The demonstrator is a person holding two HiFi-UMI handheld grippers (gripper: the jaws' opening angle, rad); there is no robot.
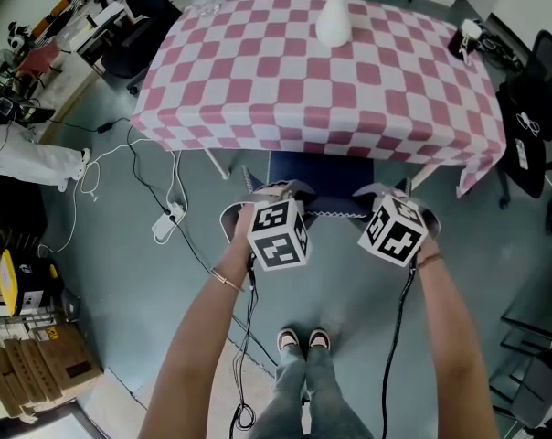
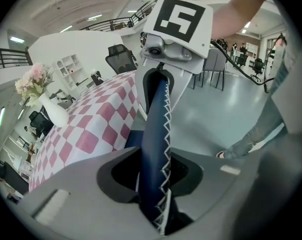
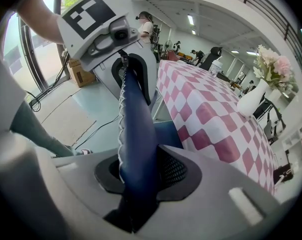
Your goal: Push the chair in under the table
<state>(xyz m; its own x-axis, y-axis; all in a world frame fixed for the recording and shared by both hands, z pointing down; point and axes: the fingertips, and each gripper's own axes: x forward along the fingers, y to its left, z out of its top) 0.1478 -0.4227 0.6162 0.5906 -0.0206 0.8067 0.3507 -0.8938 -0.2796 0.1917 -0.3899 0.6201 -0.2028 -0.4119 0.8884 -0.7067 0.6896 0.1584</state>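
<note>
while the left gripper and right gripper each clamp the back of the chair, its seat sits partly under the table — some pushing likely remains.

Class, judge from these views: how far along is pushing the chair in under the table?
Done: both grips are set, with the left gripper and right gripper each clamped on the blue chair's backrest. In hand: the seat sits partly beneath the checked tablecloth. Left: the backrest stands clear of the cloth's edge, so more pushing probably remains.
</note>
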